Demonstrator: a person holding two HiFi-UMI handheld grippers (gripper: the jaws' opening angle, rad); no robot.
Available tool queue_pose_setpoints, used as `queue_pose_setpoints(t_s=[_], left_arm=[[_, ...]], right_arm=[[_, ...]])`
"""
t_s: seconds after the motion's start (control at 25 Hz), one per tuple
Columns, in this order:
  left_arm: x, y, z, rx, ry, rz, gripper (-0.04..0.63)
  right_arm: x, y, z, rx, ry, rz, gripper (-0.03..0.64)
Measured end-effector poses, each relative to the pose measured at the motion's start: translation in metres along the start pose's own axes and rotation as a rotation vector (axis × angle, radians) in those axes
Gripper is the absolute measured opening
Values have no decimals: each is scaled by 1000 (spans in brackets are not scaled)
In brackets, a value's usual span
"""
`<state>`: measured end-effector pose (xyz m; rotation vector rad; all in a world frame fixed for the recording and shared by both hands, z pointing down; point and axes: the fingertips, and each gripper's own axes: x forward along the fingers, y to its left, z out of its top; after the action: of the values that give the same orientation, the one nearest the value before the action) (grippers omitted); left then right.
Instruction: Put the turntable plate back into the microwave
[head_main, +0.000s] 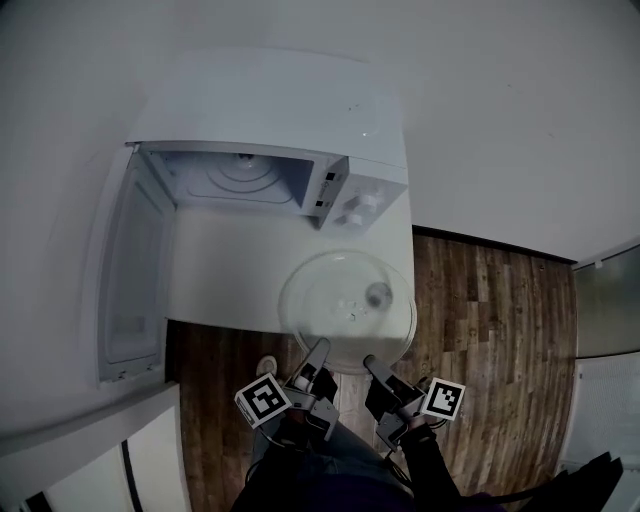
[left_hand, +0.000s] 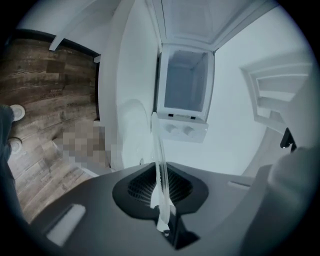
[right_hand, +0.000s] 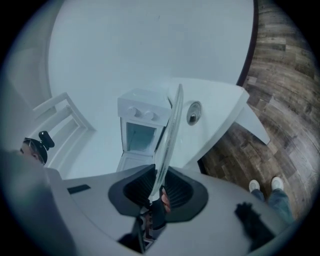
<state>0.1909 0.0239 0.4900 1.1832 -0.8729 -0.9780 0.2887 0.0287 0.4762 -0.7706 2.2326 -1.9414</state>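
The clear glass turntable plate (head_main: 347, 305) hangs just over the white table (head_main: 225, 275), in front of the white microwave (head_main: 270, 130). My left gripper (head_main: 318, 353) is shut on its near rim, and my right gripper (head_main: 371, 365) is shut on the same rim a little to the right. In the left gripper view the plate (left_hand: 161, 165) runs edge-on between the ribbed pads of the left gripper (left_hand: 161, 189), with the microwave (left_hand: 184, 95) beyond. The right gripper view shows the plate (right_hand: 170, 132) edge-on in the right gripper (right_hand: 159, 189), and the microwave (right_hand: 142, 122) behind it.
The microwave door (head_main: 130, 280) stands swung wide to the left, and its cavity (head_main: 240, 180) shows a ridged floor. The control panel with knobs (head_main: 355, 205) faces the plate. A small round metal fitting (right_hand: 194, 112) sits in the tabletop. Wooden floor (head_main: 490, 330) lies to the right.
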Motion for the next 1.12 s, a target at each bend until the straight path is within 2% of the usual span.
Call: queue_pose_setpoints(t_s=[0.2,0.52,0.68,0.84,1.12], left_arm=[[-29,-22,17,37,-86,-57,35],[-69,-59,57,188,-209,-120,34],[-85,-74,78,189,-296,-169,34],[-93,-82,99,177,-364,-200,35],[-87,-90,142,184,-391,-207,35]], right_arm=[[16,29,-18,-63,90,61,63],[55,67,-44,-132,208,158,63],[77,87,-52,-210,249,181,67],[100,102,-53,-245,278,199,67],[145,112,-48,-273,299,185,72]])
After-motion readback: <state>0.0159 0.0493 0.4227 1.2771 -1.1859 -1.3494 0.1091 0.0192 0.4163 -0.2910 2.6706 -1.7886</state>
